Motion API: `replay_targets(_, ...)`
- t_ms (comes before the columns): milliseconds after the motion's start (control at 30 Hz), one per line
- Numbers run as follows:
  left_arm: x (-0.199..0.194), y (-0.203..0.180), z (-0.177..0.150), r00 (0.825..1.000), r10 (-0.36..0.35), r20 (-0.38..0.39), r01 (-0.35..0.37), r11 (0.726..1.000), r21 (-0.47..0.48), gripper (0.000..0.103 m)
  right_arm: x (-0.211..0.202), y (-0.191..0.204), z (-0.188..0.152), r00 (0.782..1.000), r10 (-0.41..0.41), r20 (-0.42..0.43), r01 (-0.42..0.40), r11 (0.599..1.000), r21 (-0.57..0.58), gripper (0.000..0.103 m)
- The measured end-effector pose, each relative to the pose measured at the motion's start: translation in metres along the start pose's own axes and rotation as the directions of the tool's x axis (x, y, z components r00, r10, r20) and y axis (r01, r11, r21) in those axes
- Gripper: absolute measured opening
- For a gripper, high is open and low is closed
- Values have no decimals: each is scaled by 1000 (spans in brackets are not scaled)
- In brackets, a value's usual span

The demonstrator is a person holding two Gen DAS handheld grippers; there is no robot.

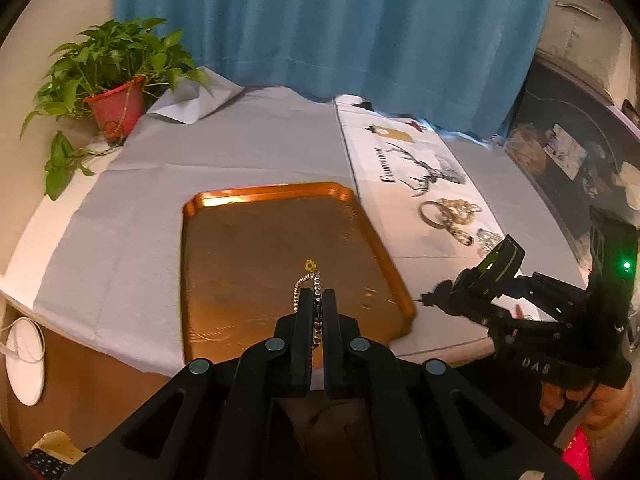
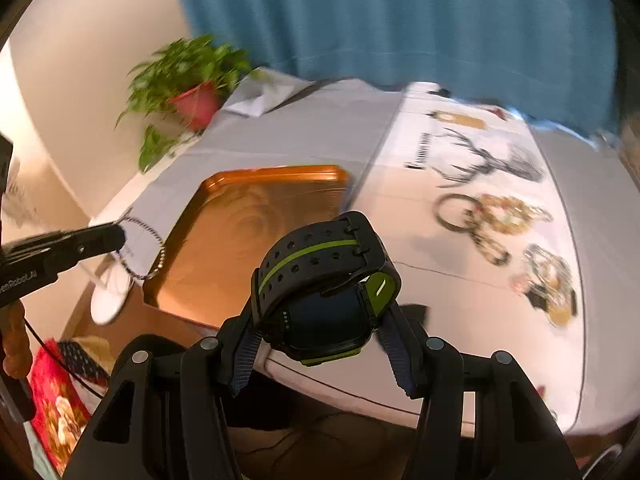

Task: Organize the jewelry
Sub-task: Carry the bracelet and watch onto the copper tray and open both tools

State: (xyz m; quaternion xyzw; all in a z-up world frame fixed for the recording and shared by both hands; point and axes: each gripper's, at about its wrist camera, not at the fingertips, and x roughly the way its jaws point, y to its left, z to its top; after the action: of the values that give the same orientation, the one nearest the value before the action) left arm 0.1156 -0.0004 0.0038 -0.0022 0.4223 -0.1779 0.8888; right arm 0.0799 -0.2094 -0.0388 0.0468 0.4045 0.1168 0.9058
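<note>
The left gripper (image 1: 318,300) is clamped on a silver bead bracelet (image 1: 310,286) above the orange tray (image 1: 200,240) — a small yellow flower charm (image 1: 310,265) at its far end. At right, the right gripper (image 1: 480,280) carries a black-and-green watch (image 1: 504,256) near the jewelry pile (image 1: 456,212).

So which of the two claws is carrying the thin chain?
The left gripper: its jaws are pinched shut on a beaded silver chain. The right gripper grips a black-and-green watch instead.
</note>
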Motion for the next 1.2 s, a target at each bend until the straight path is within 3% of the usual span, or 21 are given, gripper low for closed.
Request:
replay_targets(500,55,36,18,998,52,-16,-52,999,-5,2,87,40,44,993,18,-118,-25,998,-60,57)
replay_targets(700,84,46,23,996,82,-41,-82,997,-5,2,121,50,51,979,-4,-205,-20,993,-116,57)
replay_targets(733,88,48,25,995,90,-40,-91,996,-11,6,127,51,52,975,-12,-224,-16,992,-122,57)
replay_targets(767,92,50,26,995,89,-47,-90,996,-11,26,132,51,53,970,-17,-241,-14,992,-124,57)
replay_targets(800,96,52,28,994,91,-62,-92,996,-12,46,138,53,56,966,-22,-258,-11,992,-125,58)
replay_targets(833,99,55,29,991,111,-78,-112,993,-20,92,141,54,58,966,-25,-258,-8,992,-127,60)
replay_targets(867,97,58,30,988,143,-65,-145,989,-29,101,141,55,60,969,-30,-246,-2,991,-130,73)
replay_targets(900,92,59,29,985,168,-40,-170,985,-39,102,139,57,63,975,-47,-218,17,990,-137,90)
replay_targets(933,85,61,27,981,194,-17,-195,980,-49,102,134,58,65,981,-75,-179,49,988,-144,93)
replay_targets(1067,56,60,14,978,209,-4,-209,976,-56,102,102,60,55,991,-97,-89,82,985,-153,93)
replay_targets(1200,12,43,-9,973,225,50,-221,973,-64,102,44,55,21,995,-97,-23,94,990,-102,93)
